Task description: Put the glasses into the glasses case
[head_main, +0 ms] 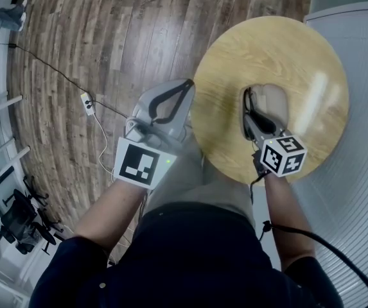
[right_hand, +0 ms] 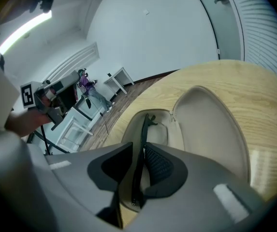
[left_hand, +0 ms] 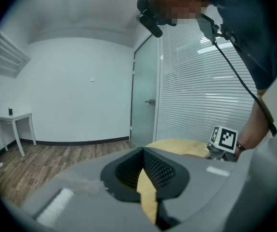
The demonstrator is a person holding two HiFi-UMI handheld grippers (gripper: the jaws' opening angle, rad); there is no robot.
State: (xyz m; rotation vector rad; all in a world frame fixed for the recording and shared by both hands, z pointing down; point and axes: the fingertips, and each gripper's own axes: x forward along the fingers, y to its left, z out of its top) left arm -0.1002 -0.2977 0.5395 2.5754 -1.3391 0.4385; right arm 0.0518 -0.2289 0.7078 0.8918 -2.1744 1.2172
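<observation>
An open beige glasses case (head_main: 275, 100) lies on the round wooden table (head_main: 235, 50), its lid (right_hand: 211, 129) folded back to the right. Black glasses (right_hand: 143, 127) stand on edge in the case's lower half. My right gripper (head_main: 251, 113) reaches into the case from the near side. Its jaws (right_hand: 139, 147) are open around the glasses: the frame rests against the right pad, with a gap to the left pad. My left gripper (head_main: 185, 85) hangs beside the table's left edge above the floor, tips together (left_hand: 142, 151), holding nothing.
A wooden floor surrounds the table, with a power strip (head_main: 88, 102) and its cable to the left. Office chairs (head_main: 23, 217) stand at the lower left. A wall of white blinds (head_main: 357, 108) runs close along the table's right side.
</observation>
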